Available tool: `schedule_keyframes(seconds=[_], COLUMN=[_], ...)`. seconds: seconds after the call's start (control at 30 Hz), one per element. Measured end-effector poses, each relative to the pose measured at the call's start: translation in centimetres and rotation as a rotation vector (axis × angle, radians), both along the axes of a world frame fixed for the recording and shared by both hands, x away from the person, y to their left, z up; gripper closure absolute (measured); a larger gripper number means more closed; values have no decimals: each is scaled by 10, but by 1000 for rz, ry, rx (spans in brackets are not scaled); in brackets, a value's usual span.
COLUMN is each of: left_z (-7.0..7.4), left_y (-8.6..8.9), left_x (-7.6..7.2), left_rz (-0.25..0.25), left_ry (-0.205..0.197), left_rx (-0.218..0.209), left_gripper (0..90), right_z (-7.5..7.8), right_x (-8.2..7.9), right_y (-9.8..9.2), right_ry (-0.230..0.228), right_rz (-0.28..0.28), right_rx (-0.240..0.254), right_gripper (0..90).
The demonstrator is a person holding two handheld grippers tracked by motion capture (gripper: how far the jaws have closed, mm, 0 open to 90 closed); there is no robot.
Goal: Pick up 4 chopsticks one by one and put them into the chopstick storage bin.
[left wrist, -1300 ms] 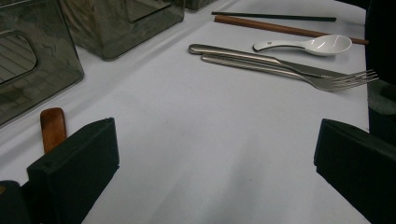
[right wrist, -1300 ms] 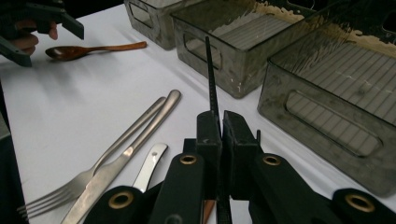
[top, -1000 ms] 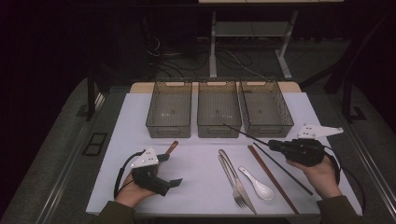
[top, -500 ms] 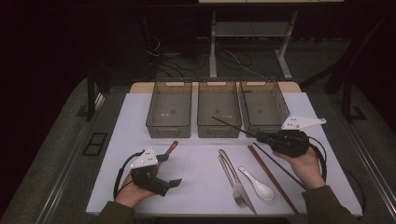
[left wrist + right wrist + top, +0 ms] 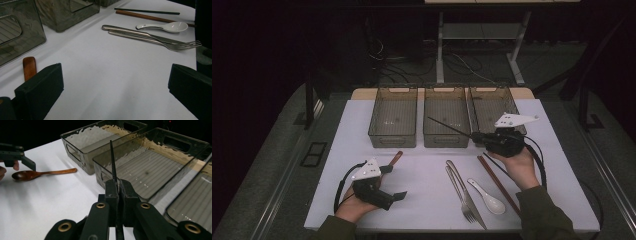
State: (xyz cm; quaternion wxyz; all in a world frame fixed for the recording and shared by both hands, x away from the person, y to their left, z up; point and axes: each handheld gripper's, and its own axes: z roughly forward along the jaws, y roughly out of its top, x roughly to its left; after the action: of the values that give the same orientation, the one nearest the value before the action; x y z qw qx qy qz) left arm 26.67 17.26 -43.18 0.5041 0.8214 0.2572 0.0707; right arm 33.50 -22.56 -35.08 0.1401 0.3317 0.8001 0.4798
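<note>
My right gripper (image 5: 474,136) is shut on a thin black chopstick (image 5: 449,127), held above the table at the front rim of the middle bin (image 5: 446,142). In the right gripper view the chopstick (image 5: 112,162) juts from the closed jaws (image 5: 119,187) out over that bin (image 5: 140,170). The chopstick's tip points left and away from me. At the near left my left gripper (image 5: 394,182) rests on the white table top, open, with nothing between its jaws (image 5: 115,82). A wooden spoon (image 5: 396,157) lies just beyond it, its handle end (image 5: 29,67) beside one jaw.
Three smoky clear bins stand in a row at the back: left (image 5: 394,140), middle and right (image 5: 492,107). A fork (image 5: 462,192), a knife (image 5: 130,30), a white spoon (image 5: 487,197), a brown chopstick (image 5: 499,185) and another black chopstick (image 5: 147,11) lie near right.
My right hand has carried the black chopstick left and a little up, from above the loose cutlery to the front of the bins. The left gripper has stayed put.
</note>
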Motion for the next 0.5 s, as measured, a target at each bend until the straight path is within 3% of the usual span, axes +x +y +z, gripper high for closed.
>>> schedule_keyframes(seconds=[0.5], left_z=[-1], left_y=[1], left_x=[0], left_rz=[7], left_ry=[8], left_rx=[-4], left_gripper=[0], right_z=[4], right_x=[27], right_y=[44], right_ry=[18], right_rz=[-22], right_rx=[-35], right_gripper=[860])
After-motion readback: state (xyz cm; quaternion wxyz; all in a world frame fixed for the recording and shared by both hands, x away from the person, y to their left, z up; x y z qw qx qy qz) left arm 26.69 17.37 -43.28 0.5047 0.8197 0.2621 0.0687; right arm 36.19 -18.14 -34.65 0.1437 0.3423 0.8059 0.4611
